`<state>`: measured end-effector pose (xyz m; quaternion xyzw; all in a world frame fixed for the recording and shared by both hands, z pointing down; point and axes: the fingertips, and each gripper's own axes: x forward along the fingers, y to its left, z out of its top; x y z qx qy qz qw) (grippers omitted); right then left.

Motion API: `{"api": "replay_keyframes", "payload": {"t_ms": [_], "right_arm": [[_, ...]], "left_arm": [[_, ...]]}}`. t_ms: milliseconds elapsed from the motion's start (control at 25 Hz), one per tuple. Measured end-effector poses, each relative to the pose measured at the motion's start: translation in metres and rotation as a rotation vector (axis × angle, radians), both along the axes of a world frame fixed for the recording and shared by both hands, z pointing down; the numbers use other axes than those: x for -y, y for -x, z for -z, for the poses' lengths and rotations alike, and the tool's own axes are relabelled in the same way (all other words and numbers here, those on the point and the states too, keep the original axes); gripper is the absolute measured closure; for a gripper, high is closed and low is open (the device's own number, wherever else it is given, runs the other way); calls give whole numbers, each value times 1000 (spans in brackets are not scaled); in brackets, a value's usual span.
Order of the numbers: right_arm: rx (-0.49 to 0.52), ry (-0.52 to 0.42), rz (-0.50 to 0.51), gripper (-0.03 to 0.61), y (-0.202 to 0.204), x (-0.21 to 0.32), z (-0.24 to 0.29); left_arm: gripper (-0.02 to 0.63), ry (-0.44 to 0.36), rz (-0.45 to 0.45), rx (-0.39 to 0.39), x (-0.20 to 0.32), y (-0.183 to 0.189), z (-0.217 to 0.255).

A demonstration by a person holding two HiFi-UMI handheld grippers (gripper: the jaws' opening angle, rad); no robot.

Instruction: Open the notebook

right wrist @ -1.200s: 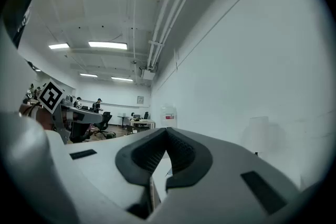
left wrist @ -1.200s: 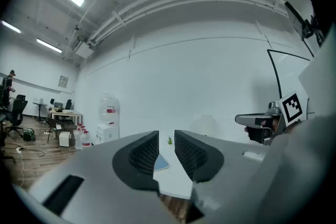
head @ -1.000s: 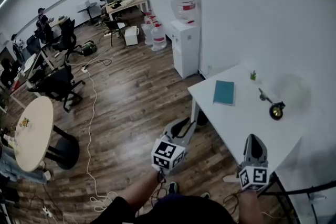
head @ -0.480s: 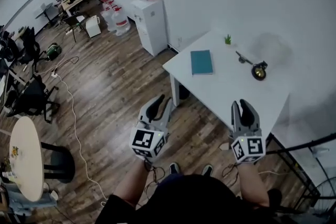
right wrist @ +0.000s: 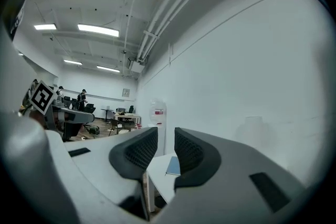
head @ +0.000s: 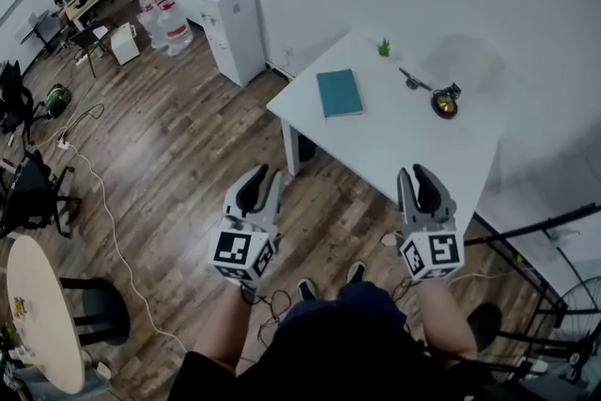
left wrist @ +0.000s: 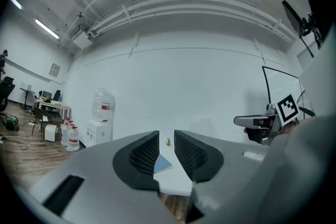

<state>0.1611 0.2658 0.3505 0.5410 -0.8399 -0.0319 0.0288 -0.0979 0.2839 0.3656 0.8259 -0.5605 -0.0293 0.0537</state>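
A closed teal notebook [head: 339,93] lies flat on the white table [head: 394,155], near its far left corner. Both grippers are held level over the wooden floor, short of the table's near edge and well apart from the notebook. My left gripper [head: 266,176] is open with nothing between its jaws; through its gap the notebook [left wrist: 163,164] shows far off. My right gripper [head: 413,174] has its jaws opening, with nothing between them, and the notebook [right wrist: 173,166] appears beyond them. Each gripper's own view, left gripper [left wrist: 166,147] and right gripper [right wrist: 166,144], shows bare pads.
A small green plant [head: 384,47] and a black and gold object [head: 443,100] stand at the table's far side. A water dispenser [head: 230,23] stands against the wall to the left. A round table [head: 33,315], office chairs and floor cables lie far left.
The view has swung so the table sits nearer the centre. Both grippers have moved closer to the table. The right gripper's jaws, shut a second ago, now stand apart.
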Motion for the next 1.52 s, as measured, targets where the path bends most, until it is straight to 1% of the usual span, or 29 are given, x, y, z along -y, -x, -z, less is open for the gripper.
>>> {"api": "replay_keyframes", "payload": {"t_ms": [160, 240, 320, 440, 600, 800, 1040, 1160, 1320, 1520], "right_arm": [[-7, 22, 5, 480, 2, 12, -5], [-3, 27, 13, 480, 4, 23, -8], [8, 33, 27, 480, 5, 39, -13], [32, 54, 49, 480, 5, 69, -27], [74, 81, 81, 482, 5, 115, -47], [106, 97, 113, 486, -10, 168, -51], [123, 115, 140, 488, -31, 225, -68], [126, 125, 161, 488, -35, 243, -73], [131, 134, 163, 489, -40, 263, -78], [140, 165, 147, 489, -40, 281, -91]], "left_arm": [[528, 21, -9, -18, 15, -2, -9], [528, 23, -11, -8, 22, -4, -10], [528, 25, -4, 19, 32, -4, -11], [528, 33, 28, 60, 53, 2, -13], [528, 41, 92, 78, 88, 13, -17], [528, 69, 117, 59, 132, -10, -20], [528, 82, 141, 94, 181, -37, -22], [528, 97, 155, 83, 195, -43, -24], [528, 110, 157, 93, 212, -49, -28], [528, 133, 161, 98, 234, -43, -40]]}}
